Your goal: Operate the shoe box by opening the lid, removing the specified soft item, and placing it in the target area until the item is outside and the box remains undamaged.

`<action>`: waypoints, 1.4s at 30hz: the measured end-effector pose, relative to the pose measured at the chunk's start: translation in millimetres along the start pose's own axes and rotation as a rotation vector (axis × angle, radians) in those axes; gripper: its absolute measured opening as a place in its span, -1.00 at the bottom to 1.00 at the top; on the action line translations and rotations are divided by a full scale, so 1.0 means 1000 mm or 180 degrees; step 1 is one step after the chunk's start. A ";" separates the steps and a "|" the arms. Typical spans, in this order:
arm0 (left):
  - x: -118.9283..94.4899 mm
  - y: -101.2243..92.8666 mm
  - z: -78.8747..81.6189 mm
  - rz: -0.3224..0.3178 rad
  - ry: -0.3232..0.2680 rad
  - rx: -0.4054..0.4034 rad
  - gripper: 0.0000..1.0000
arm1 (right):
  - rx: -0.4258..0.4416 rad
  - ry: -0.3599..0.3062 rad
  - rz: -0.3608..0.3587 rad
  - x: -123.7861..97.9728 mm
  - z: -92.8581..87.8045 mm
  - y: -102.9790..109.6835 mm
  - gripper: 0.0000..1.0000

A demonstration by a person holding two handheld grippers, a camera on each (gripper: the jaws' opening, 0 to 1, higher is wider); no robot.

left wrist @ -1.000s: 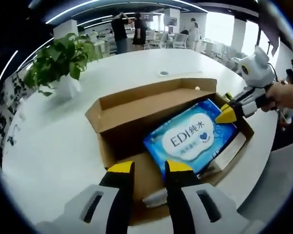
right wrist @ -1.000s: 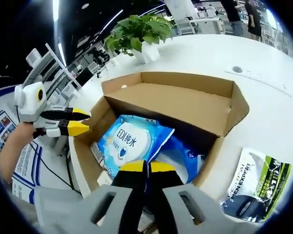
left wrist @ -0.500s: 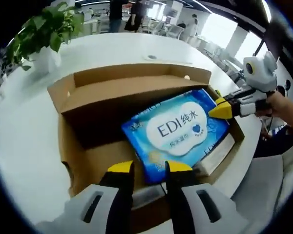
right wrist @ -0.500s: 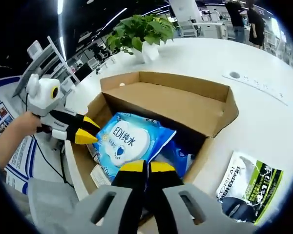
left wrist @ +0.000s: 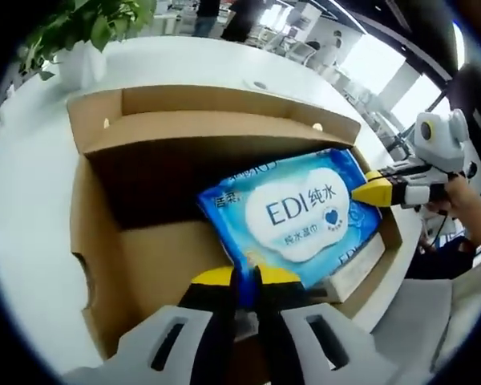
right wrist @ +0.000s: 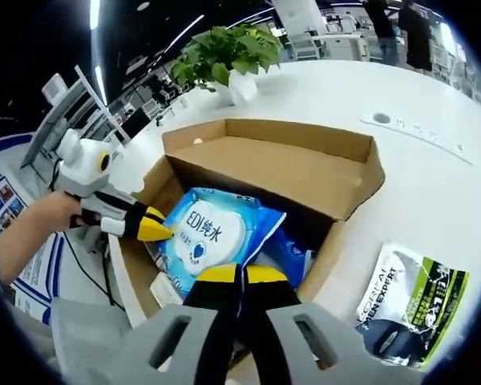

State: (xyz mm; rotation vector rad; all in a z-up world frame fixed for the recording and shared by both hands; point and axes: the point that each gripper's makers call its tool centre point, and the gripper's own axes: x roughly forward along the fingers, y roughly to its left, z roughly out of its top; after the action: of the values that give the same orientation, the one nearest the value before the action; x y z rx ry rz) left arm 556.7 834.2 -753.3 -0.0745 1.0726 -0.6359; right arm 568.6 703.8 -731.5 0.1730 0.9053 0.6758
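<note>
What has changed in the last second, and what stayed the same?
The left gripper closed its jaws on the near edge of the blue wipes pack; they were open before. The right gripper stayed shut on the pack's other end. The shoe box remains open, with the pack inside.

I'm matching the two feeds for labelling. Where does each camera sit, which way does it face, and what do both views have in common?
Left gripper view: rides on the left gripper, looking along its jaws into the open shoe box at the blue wipes pack; the right gripper and a hand enter from the right.
Right gripper view: rides on the right gripper, facing the same box from the opposite end; the left gripper and a hand enter from the left; a green-black packet lies on the white table.
Shared: box, wipes pack, potted plant, both grippers.
</note>
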 end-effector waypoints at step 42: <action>-0.040 -0.050 0.029 -0.0211 -0.0358 0.0073 -1.00 | 0.0348 -0.0347 0.0048 -0.060 0.009 0.002 -1.00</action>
State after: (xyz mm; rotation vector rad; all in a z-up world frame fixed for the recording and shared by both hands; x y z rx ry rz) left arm 546.3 807.0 -689.8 -0.1250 0.9572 -0.6956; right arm 548.6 669.9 -685.2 0.3117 0.8372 0.6252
